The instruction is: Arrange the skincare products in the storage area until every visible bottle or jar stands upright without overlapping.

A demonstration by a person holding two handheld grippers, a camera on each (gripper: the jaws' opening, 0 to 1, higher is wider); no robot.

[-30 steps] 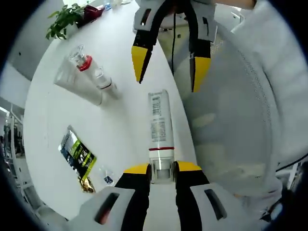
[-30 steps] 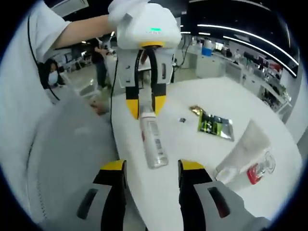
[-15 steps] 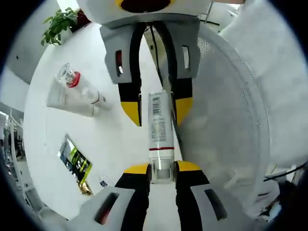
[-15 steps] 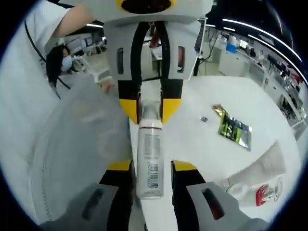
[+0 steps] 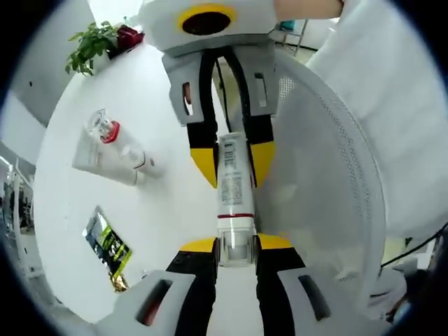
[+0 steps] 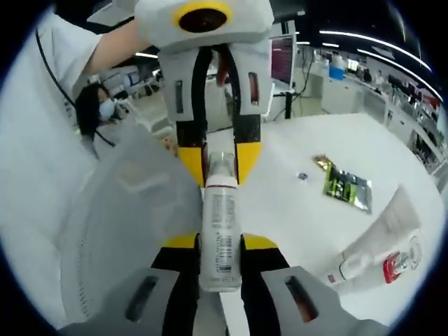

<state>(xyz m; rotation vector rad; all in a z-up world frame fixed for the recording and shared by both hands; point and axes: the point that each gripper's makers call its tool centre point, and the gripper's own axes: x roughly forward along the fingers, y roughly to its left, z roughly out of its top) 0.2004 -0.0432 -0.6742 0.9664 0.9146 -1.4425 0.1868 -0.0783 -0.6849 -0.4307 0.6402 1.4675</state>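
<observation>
The slim bottle (image 5: pixel 231 189) is off the table, held lengthwise in the air between the two grippers, over the table's near edge beside the person's white clothing. The left gripper (image 5: pixel 235 244) has its jaws closed on the clear cap end, just beyond the red band. The right gripper (image 6: pixel 220 243) has its jaws closed on the flat base end, where the barcode sits. In each view the other gripper faces in from the far side, so the bottle spans the gap between them. A two-ended hold like this likely serves a handover or a turn. The bottle lies along the jaws, and to stand upright it needs to be regripped across its body or swung through a quarter turn, which one gripper alone cannot do.

On the round white table (image 5: pixel 168 203) further out, a white tube (image 5: pixel 103 157), a small red-capped bottle (image 5: pixel 105 129) and a small white bottle (image 5: pixel 140 162) lie together on their sides, touching or overlapping. A green sachet (image 5: pixel 106 241) lies flat, well apart from them. A potted plant (image 5: pixel 91 43) stands at the far edge. Those fallen items remain to be stood up and separated.
</observation>
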